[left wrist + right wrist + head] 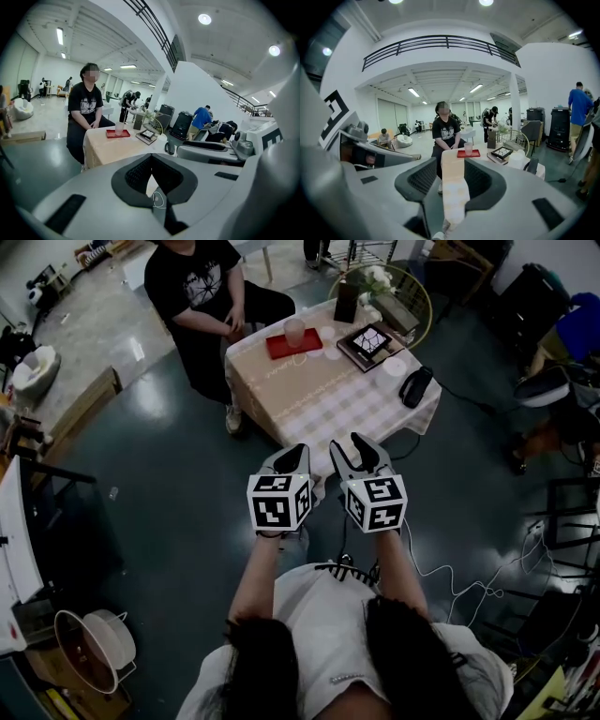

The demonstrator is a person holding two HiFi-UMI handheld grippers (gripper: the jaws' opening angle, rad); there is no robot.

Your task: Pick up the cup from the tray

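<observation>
The translucent cup (294, 331) is standing upright on a red tray (277, 347), toward the tray's far edge, with nothing touching it. The tray is lying flat near the far side of the tabletop (319, 404), which is wearing a pale checked cloth. A person in a black shirt (195, 282) is sitting just behind that side with hands resting in the lap. To the right of the tray, a small white dish (327, 332) and a dark-framed picture (366, 341) are sitting on the cloth. A black handset (415, 386) is lying nearer the tabletop's right edge, and a bunch of pale flowers (375, 279) is standing at the far right corner.

Both claws are hanging in the air side by side on the near side of the tabletop, well apart from the cup and pointing toward it. The left claw (296, 455) is keeping its jaws together at the tips, with nothing gripped between them. The right claw (349, 443) is holding its jaws partly apart. Nothing is sitting between its pads, and only the cloth, tray and cup are showing through the gap from far off.
</observation>
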